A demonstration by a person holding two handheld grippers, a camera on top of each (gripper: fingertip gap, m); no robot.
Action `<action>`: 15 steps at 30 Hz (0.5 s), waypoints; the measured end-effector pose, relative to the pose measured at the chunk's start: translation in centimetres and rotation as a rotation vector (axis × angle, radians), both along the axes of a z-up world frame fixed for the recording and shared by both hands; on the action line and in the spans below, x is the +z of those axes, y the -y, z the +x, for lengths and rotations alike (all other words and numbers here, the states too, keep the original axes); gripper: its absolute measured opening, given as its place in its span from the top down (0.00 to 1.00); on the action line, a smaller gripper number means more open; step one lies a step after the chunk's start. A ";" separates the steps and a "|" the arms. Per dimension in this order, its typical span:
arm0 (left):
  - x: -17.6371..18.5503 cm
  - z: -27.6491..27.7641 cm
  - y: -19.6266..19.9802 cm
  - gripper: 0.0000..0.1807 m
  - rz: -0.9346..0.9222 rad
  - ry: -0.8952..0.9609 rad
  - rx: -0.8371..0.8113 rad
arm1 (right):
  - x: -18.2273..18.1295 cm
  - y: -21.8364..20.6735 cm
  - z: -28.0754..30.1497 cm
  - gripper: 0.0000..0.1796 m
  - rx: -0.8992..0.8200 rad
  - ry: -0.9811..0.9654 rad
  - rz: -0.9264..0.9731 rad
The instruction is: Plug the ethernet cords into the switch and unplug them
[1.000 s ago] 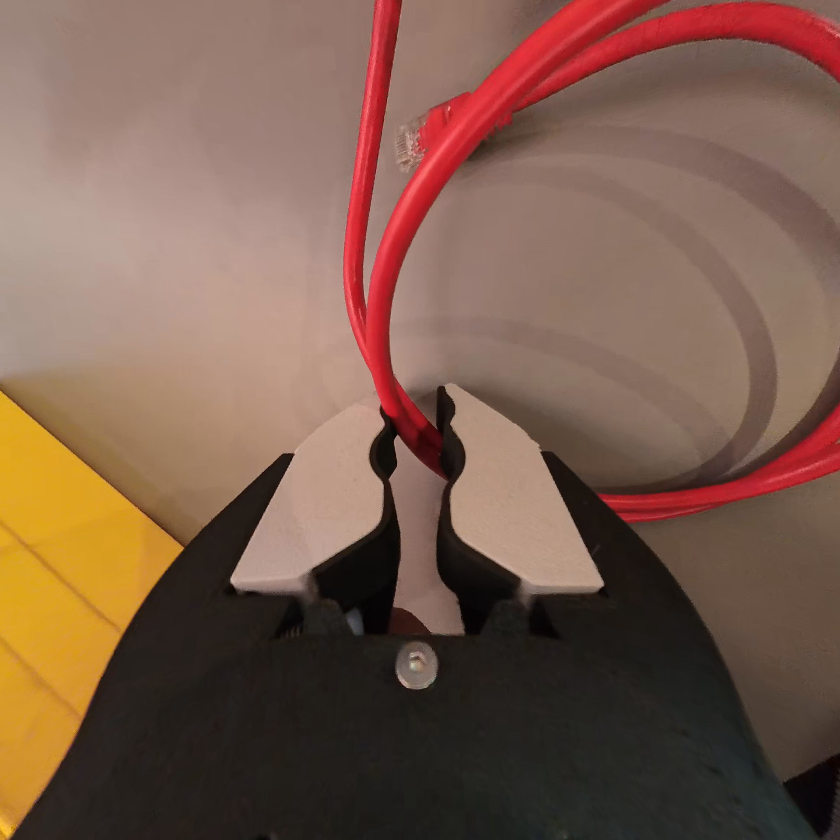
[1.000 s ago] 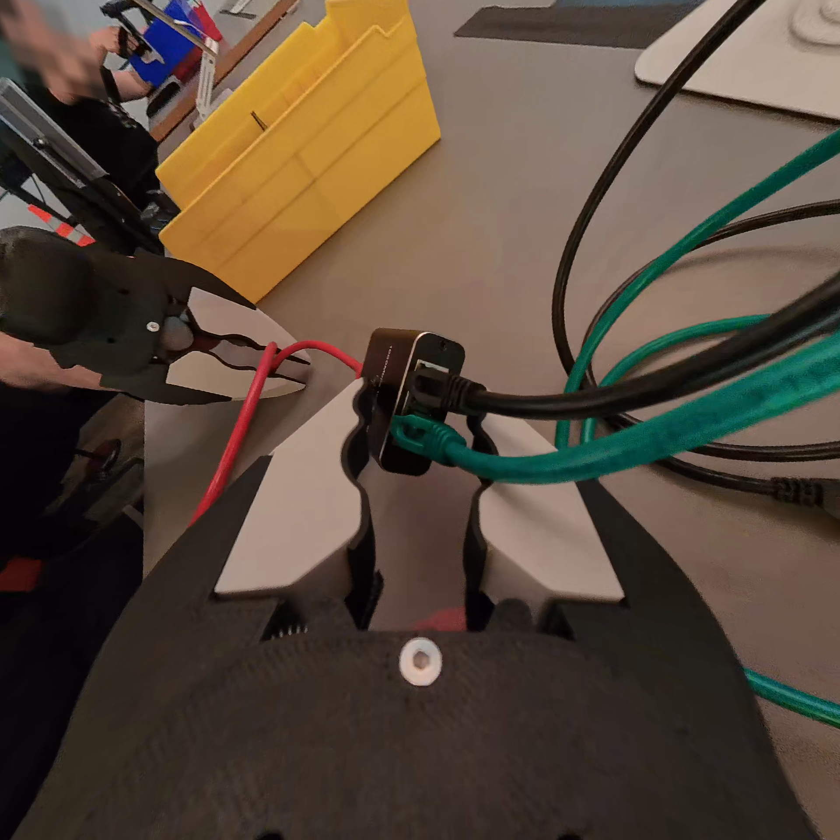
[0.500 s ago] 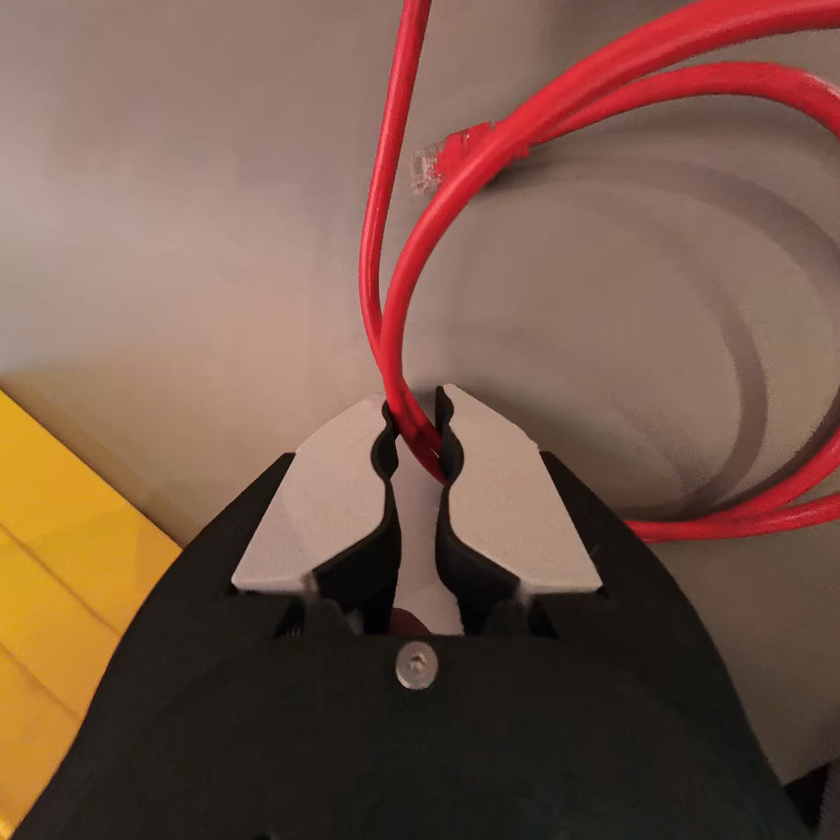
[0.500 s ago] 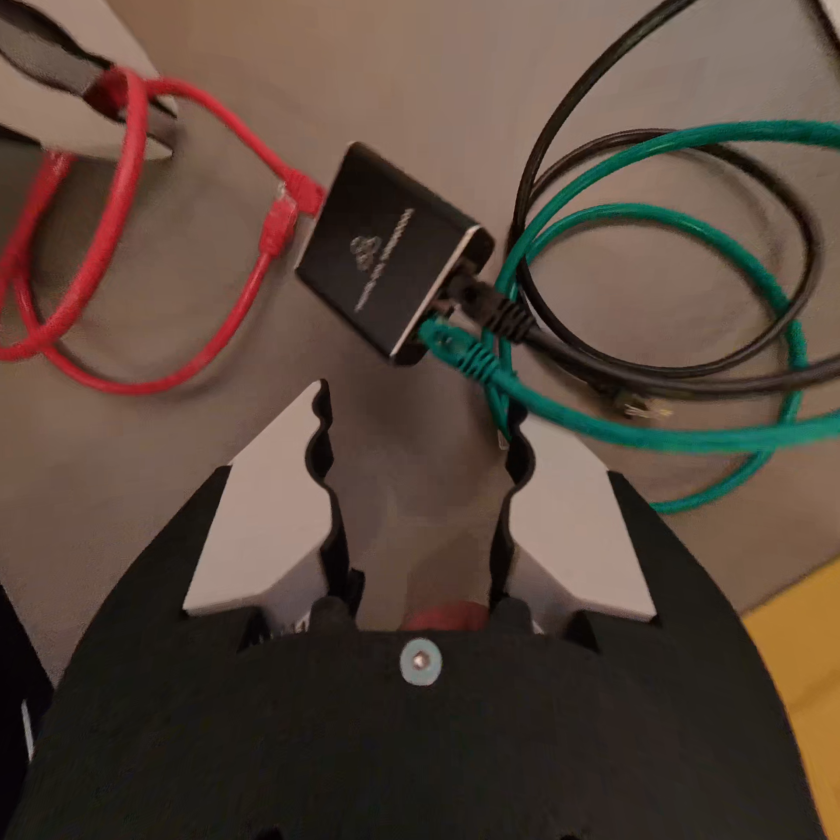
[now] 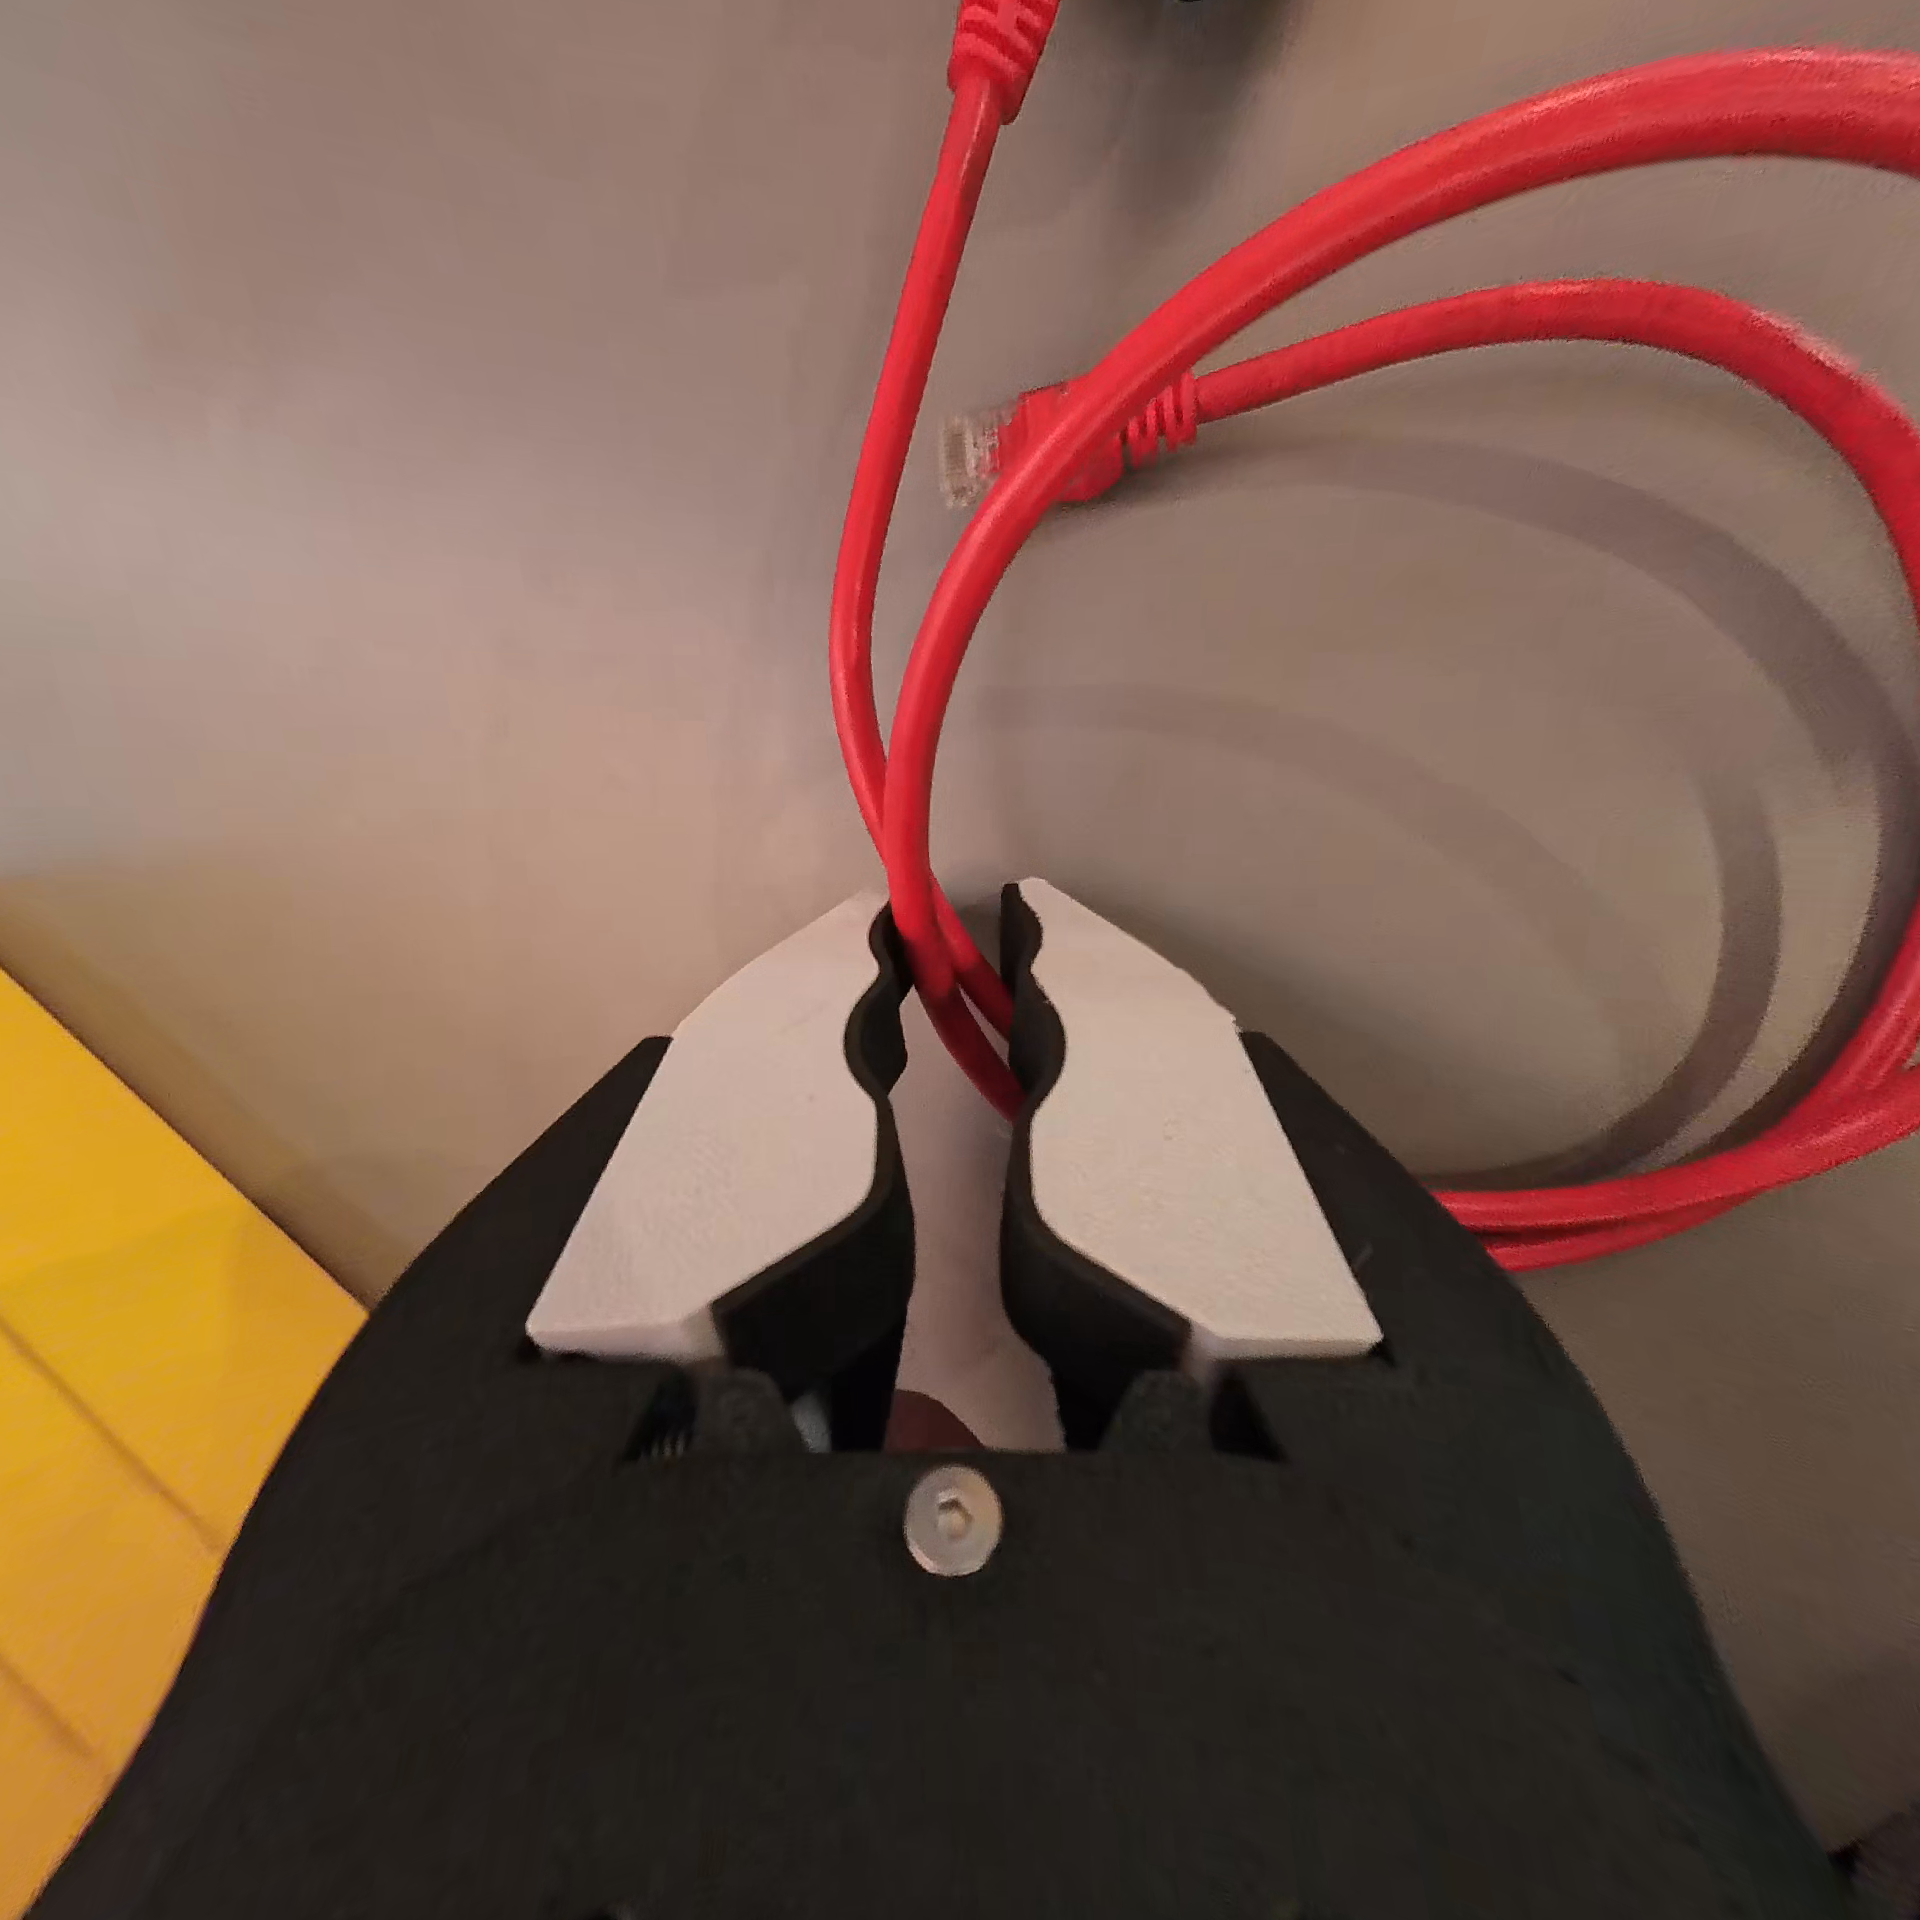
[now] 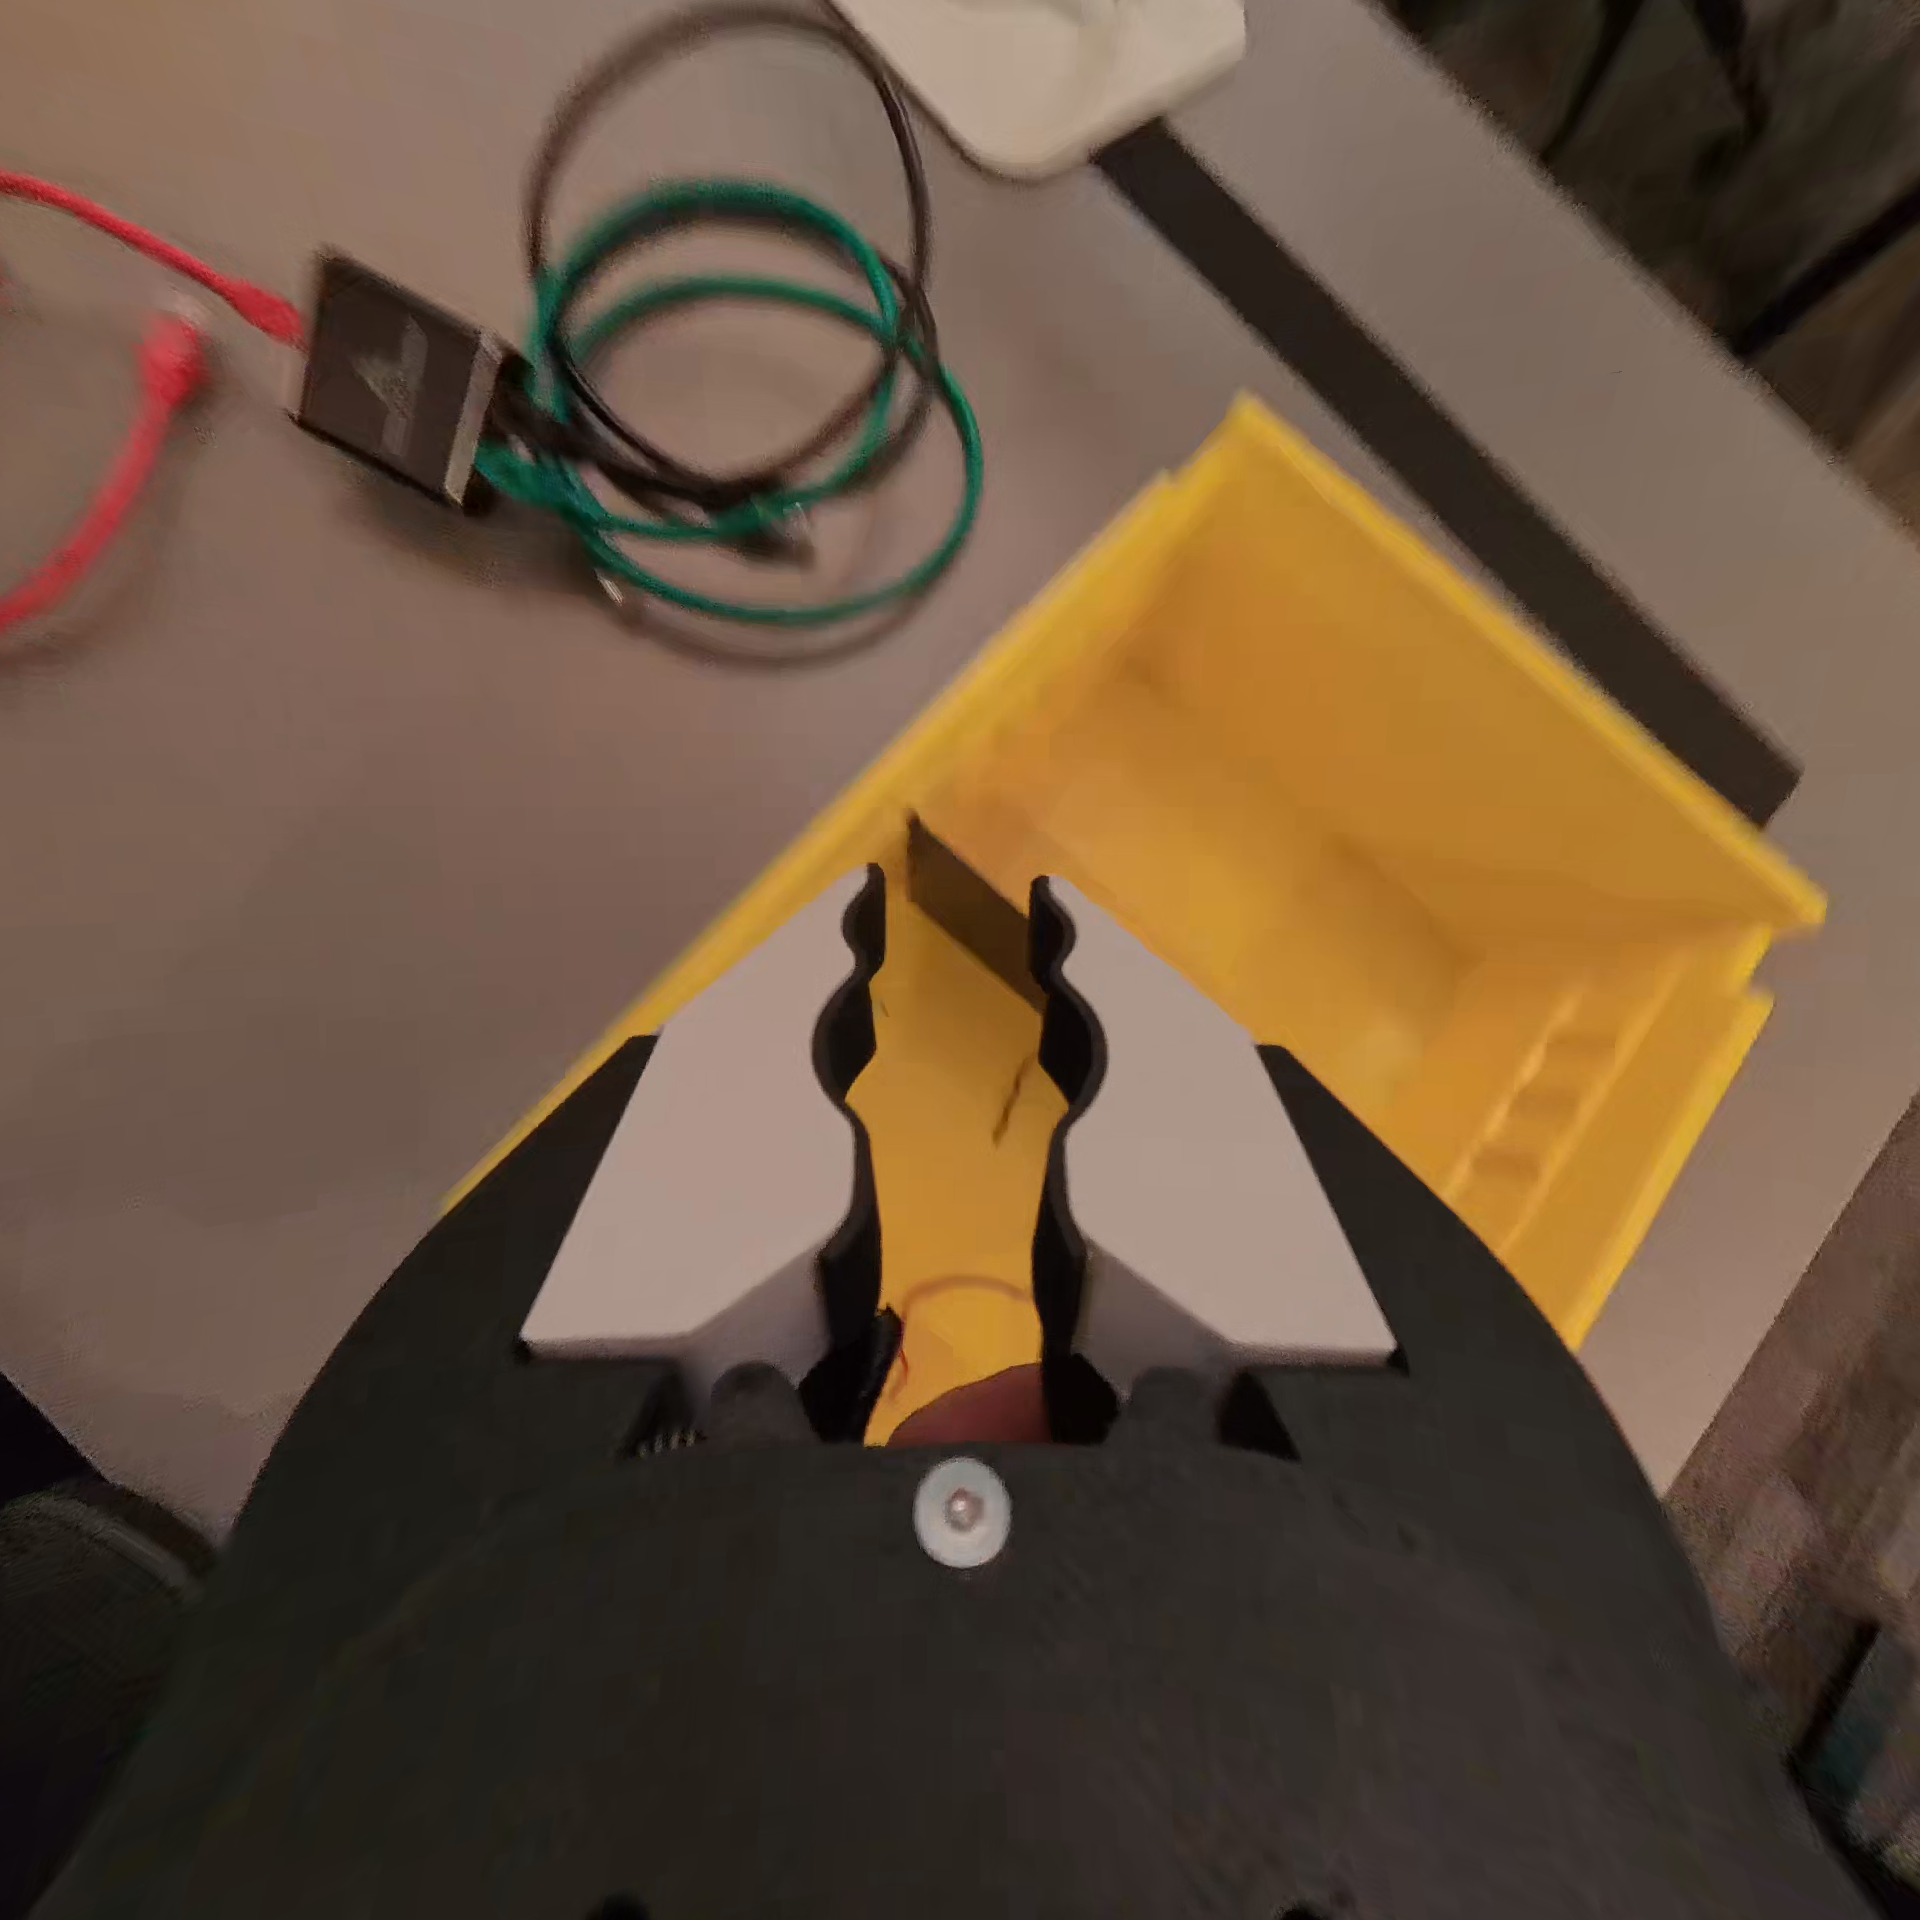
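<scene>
My left gripper (image 5: 948, 914) is shut on two strands of the red ethernet cord (image 5: 914, 582) and holds them above the grey table. One red plug (image 5: 977, 457) hangs free. The cord's other end (image 5: 992, 42) runs out of the top of the left wrist view. In the right wrist view the black switch (image 6: 400, 390) lies on the table at the far left. A red cord (image 6: 197, 275), a green cord (image 6: 935, 416) and a black cord (image 6: 904, 208) meet it. My right gripper (image 6: 961, 894) is open and empty, high over the yellow bin (image 6: 1351, 790), far from the switch.
A dark flat piece (image 6: 966, 925) sits against the bin's inner wall beyond my right fingertips. A white object (image 6: 1039, 73) and a dark strip (image 6: 1455, 468) lie at the table's far side. The yellow bin (image 5: 135, 1299) also shows beside my left gripper. Tip to tip, the grippers are about 40 cm apart.
My right gripper let go of the switch, rose and swung away over the yellow bin, its jaws now narrower. My left gripper kept its hold on the red cord and drew back slightly.
</scene>
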State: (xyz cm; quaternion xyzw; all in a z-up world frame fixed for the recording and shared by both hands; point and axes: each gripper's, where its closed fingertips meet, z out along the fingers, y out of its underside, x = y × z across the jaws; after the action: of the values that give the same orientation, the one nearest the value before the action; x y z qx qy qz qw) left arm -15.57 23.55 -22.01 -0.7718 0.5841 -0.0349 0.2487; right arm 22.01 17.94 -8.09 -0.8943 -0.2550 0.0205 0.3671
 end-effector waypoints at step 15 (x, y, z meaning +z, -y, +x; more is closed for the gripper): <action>0.0 3.2 1.0 0.92 0.010 0.054 -0.057 | -11.7 2.5 5.7 0.86 -0.142 0.091 -0.276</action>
State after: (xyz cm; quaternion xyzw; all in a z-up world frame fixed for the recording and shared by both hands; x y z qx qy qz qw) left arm -12.36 22.58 -22.00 -0.7522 0.5992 -0.0599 0.2674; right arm 27.71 15.49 -19.76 -0.9521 -0.2021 -0.0113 0.2292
